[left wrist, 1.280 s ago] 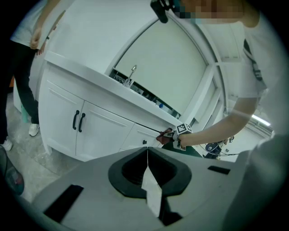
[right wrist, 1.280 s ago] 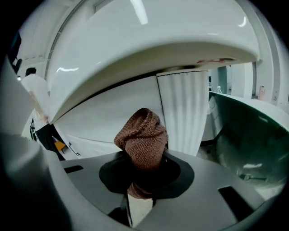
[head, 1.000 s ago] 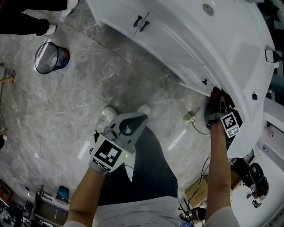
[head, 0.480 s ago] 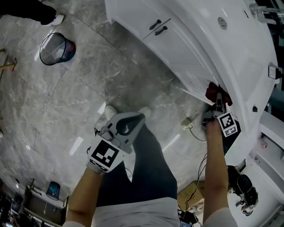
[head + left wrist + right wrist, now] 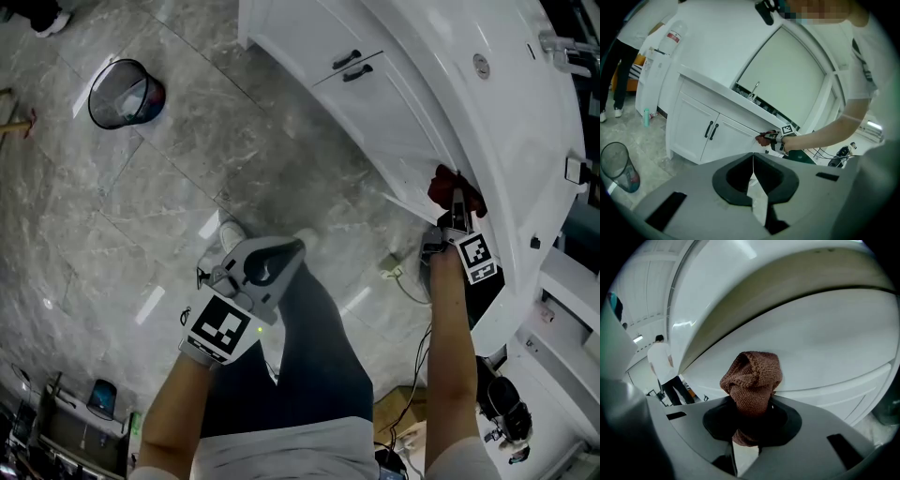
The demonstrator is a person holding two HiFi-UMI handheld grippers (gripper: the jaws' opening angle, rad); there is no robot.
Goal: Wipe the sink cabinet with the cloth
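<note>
The white sink cabinet (image 5: 375, 84) runs across the top right of the head view, with two black door handles (image 5: 352, 64). My right gripper (image 5: 457, 214) is shut on a bunched reddish-brown knitted cloth (image 5: 450, 187), which presses against the cabinet front under the counter edge. In the right gripper view the cloth (image 5: 752, 380) stands up between the jaws against the white cabinet panel (image 5: 825, 348). My left gripper (image 5: 281, 255) hangs shut over the floor, holding nothing. From the left gripper view I see the cabinet (image 5: 717, 136), the cloth (image 5: 764, 139) and the right gripper (image 5: 769, 138).
A mesh waste bin (image 5: 127, 94) stands on the grey marble floor (image 5: 141, 206) at the upper left. A plug with a cable (image 5: 396, 272) lies on the floor below the cabinet. A faucet (image 5: 753, 90) rises from the counter. A person (image 5: 663, 369) stands in the background.
My right gripper has slid the cloth up along the cabinet front. The head view has shifted, so the cabinet and bin sit further right. The left gripper has hardly moved.
</note>
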